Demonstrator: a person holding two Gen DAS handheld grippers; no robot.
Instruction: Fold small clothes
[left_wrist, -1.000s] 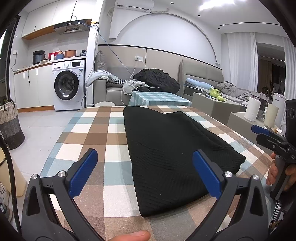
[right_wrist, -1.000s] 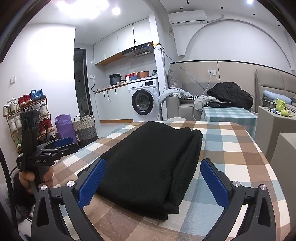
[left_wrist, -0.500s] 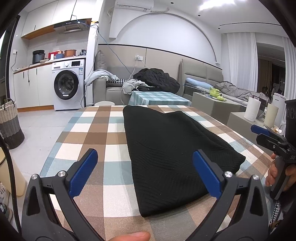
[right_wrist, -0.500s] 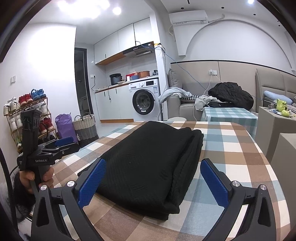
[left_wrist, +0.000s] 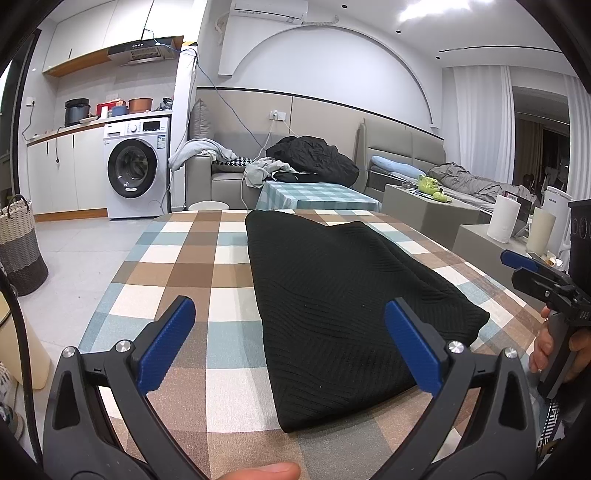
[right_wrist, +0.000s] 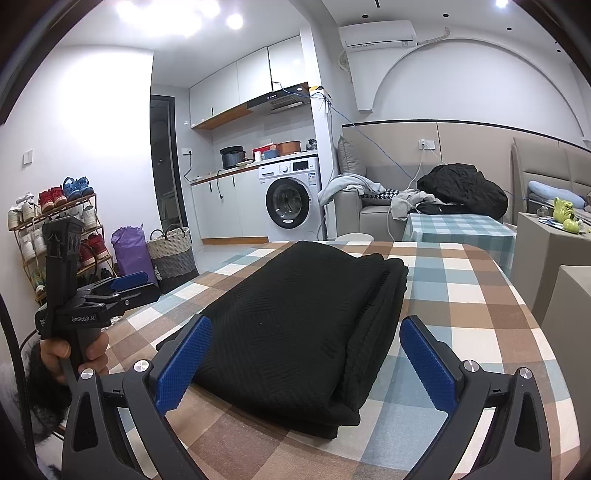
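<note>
The garment (left_wrist: 343, 295) is lying folded on the table (left_wrist: 192, 266), stretching ahead of both grippers. In the left wrist view, it is sitting ahead of the left gripper (left_wrist: 288, 347), toward its right jaw; the right gripper (left_wrist: 532, 273) is hovering off to the right. In the right wrist view, it is lying between and beyond the right gripper's jaws, with the left gripper (right_wrist: 122, 286) hanging to the left, apart from it.

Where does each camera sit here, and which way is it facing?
Left wrist: on the left gripper, looking along the checked table at the black garment; a thumb tip and the hand-held right gripper show.
Right wrist: on the right gripper, facing the garment's stacked edge; the hand-held left gripper shows.
Shared: garment, table, washing machine.
</note>
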